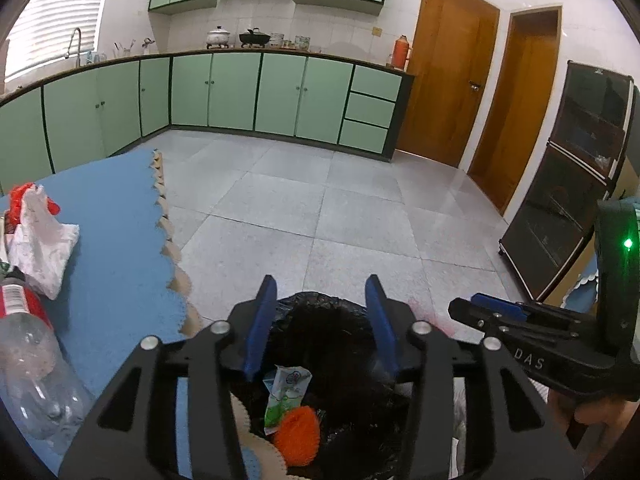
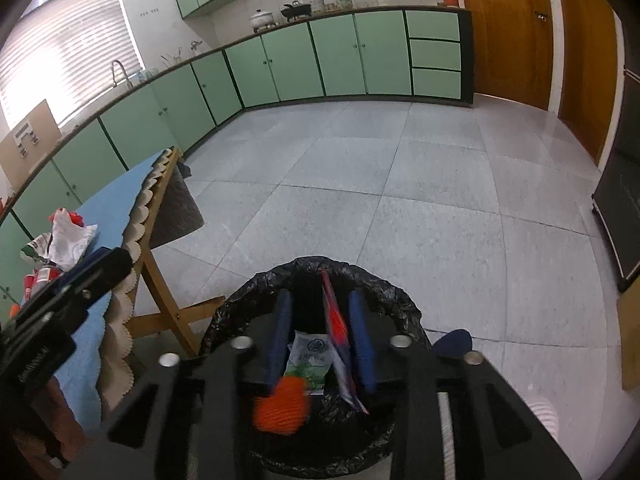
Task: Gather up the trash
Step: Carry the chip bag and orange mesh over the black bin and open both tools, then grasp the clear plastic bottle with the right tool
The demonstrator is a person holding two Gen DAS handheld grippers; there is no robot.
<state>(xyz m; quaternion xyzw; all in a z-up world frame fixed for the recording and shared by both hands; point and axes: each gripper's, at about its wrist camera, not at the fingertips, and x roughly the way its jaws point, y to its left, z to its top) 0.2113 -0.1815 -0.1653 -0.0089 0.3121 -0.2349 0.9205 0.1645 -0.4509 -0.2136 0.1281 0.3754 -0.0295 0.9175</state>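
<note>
Trash already collected lies in the black-lined bin (image 2: pixel 316 320) directly below both tools: an orange mesh ball (image 2: pixel 282 408), a green-and-white sachet (image 2: pixel 310 358) and a red-and-blue wrapper (image 2: pixel 340 344). The wrapper stands on edge between the parted jaws of the right hand-held gripper (image 2: pixel 320 336); whether a pad touches it cannot be told. The left hand-held gripper (image 1: pixel 320 320) is also open over the bin, nothing between its fingers. Further out, the remaining trash rests on the blue tabletop (image 1: pixel 112 208): a clear plastic bottle (image 1: pixel 32 356) with a red label, lying on its side, and beyond it a crumpled white bag (image 1: pixel 40 240) with red material behind. Judged by appearance, all items are light. The bottle is smooth and may roll (grip across the body, near the label). The bag is soft; pinch a raised fold. The kitchen cabinets (image 1: pixel 240 92) stand farthest back.
</note>
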